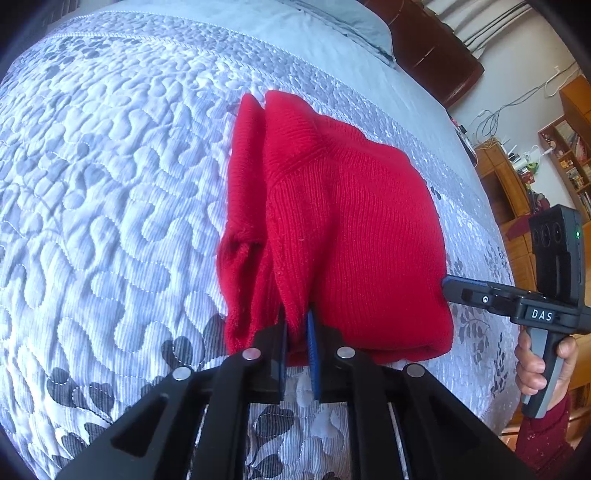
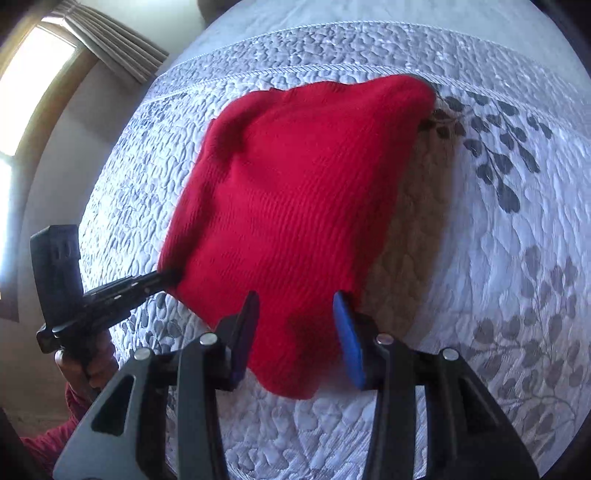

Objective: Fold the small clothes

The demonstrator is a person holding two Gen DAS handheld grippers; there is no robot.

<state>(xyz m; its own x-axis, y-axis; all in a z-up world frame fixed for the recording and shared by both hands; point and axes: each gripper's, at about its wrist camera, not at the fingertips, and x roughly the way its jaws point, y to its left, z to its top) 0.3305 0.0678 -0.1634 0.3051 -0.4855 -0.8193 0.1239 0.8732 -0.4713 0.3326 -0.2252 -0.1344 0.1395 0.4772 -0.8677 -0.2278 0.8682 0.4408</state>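
Note:
A red knitted garment point(image 1: 332, 229) lies folded on the quilted bed cover point(image 1: 110, 184). My left gripper point(image 1: 297, 325) is shut on the garment's near edge, a fold of knit pinched between its blue pads. It also shows in the right wrist view point(image 2: 162, 277), gripping the garment's left corner. My right gripper point(image 2: 295, 328) is open, its jaws on either side of the garment's point(image 2: 295, 206) near corner; whether that corner lies between the pads or under them I cannot tell. In the left wrist view the right gripper point(image 1: 448, 284) touches the garment's right edge.
The grey and white quilt with dark leaf print point(image 2: 498, 166) covers the bed. A blue pillow point(image 1: 354, 26) and brown headboard point(image 1: 436, 48) are at the far end. Wooden shelves point(image 1: 565, 155) stand to the right. A window with curtains point(image 2: 55, 74) is at the left.

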